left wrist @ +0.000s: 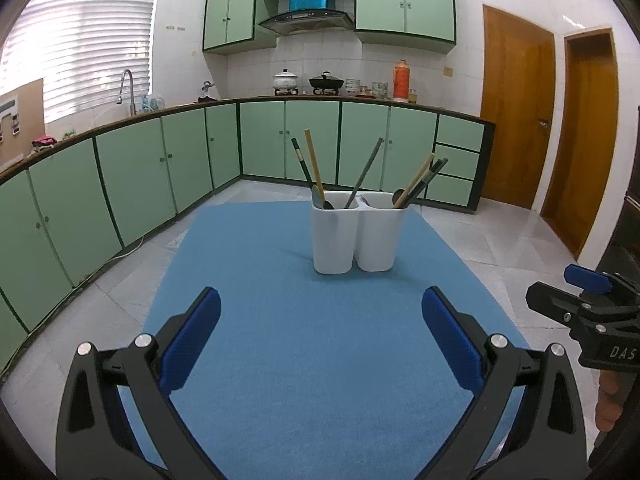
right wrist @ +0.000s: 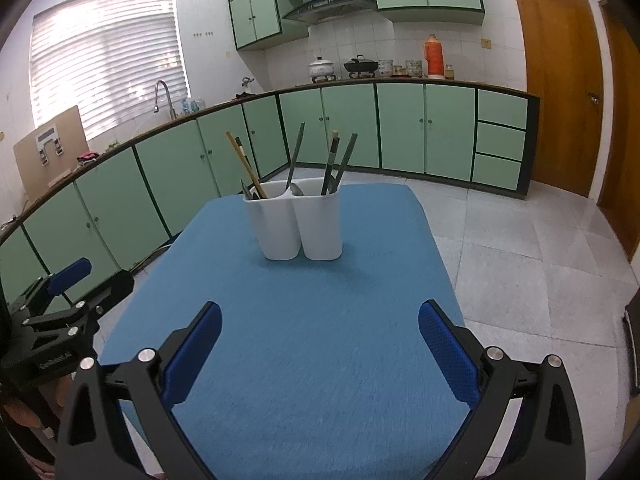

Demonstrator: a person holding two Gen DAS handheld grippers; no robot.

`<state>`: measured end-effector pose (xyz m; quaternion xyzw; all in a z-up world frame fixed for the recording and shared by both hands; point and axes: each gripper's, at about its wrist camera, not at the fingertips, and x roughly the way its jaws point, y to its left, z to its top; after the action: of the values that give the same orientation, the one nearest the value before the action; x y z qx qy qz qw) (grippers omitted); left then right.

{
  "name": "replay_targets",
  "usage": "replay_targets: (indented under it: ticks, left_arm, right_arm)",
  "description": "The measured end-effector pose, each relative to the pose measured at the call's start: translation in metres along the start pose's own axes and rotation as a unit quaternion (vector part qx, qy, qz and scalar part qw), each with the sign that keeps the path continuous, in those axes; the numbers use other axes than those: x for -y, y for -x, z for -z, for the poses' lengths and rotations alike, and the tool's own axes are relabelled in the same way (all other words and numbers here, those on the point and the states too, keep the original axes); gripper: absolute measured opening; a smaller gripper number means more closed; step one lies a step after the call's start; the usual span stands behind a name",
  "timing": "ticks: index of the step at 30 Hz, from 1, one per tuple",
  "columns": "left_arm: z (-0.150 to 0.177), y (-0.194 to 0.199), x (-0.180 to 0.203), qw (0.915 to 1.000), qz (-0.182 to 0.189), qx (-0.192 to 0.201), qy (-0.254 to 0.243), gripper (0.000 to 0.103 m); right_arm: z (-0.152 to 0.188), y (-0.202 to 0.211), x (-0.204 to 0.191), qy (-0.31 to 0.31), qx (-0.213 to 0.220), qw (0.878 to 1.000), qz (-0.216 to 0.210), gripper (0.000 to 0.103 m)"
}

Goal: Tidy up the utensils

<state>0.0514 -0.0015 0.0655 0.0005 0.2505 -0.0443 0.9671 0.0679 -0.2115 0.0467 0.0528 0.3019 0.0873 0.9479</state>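
Observation:
A white two-compartment utensil holder [left wrist: 354, 236] stands on a table with a blue cloth [left wrist: 304, 360]. It also shows in the right wrist view [right wrist: 296, 224]. Both compartments hold chopsticks and spoons, tan and dark green, leaning outward. My left gripper [left wrist: 320, 332] is open and empty, above the cloth and short of the holder. My right gripper [right wrist: 320, 344] is open and empty, likewise short of the holder. The right gripper also shows at the right edge of the left wrist view [left wrist: 588, 300]; the left gripper shows at the left edge of the right wrist view [right wrist: 60, 300].
Green kitchen cabinets [left wrist: 160, 168] run along the left and back walls. A sink tap [left wrist: 126, 88], pots [left wrist: 286, 80] and an orange flask [left wrist: 400, 80] stand on the counter. Wooden doors [left wrist: 516, 108] are at the right. Tiled floor surrounds the table.

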Motion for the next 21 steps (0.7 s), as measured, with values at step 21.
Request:
replay_targets:
  ticks: [21]
  left_arm:
    - [-0.0054, 0.0025, 0.0070, 0.9997, 0.022, -0.009, -0.005, 0.098]
  right_arm:
    - [-0.0080, -0.0004, -0.0077, 0.020, -0.004, 1.000, 0.000, 0.097]
